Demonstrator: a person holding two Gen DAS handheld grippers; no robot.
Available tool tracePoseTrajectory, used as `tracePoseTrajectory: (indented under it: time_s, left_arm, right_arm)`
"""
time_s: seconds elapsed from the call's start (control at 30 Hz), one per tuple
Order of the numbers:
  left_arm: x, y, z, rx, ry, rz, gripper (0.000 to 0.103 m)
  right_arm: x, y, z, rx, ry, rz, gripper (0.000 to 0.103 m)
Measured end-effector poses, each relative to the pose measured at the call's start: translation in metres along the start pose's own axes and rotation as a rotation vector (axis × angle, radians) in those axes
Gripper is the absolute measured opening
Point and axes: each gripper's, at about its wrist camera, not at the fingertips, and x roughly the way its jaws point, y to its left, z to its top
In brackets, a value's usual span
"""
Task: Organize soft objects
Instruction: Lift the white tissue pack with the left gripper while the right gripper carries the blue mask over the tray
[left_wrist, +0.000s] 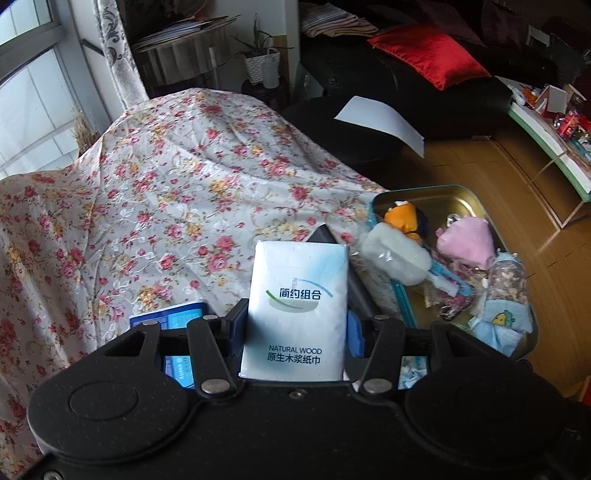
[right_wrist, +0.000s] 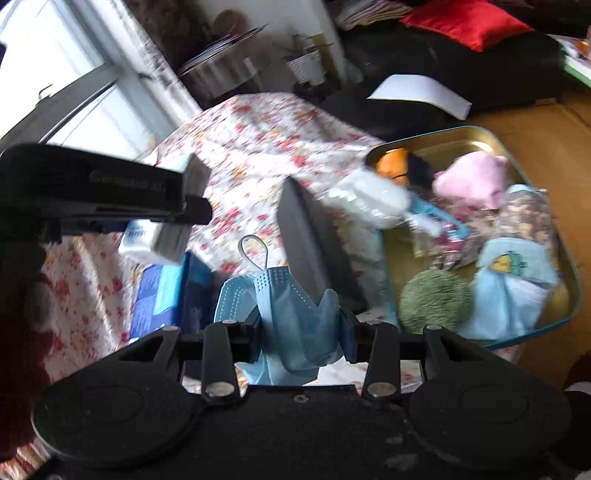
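Over the floral cloth (left_wrist: 166, 192), beside the tin (right_wrist: 570, 273) already holding toys, the left gripper (left_wrist: 295, 325) pinches a tissue pack (left_wrist: 295, 310) between its fingers; the right gripper (right_wrist: 301, 332) pinches a mask (right_wrist: 291, 325), both likely bound for the tin.

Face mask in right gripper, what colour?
Light blue face mask, clearest in the right wrist view.

Daylit window (left_wrist: 26, 74), wooden floor (left_wrist: 480, 166), black sofa (left_wrist: 406, 85) with red cushion (left_wrist: 428, 55).
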Motion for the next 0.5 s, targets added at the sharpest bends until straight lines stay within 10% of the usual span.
tracePoseTrajectory:
  time_s: [0.5]
  left_arm:
    - [0.017,-0.057,0.041,0.025,-0.016,-0.133,0.05]
  right_arm:
    - [-0.054,-0.085,0.034,0.243,-0.164,-0.205,0.04]
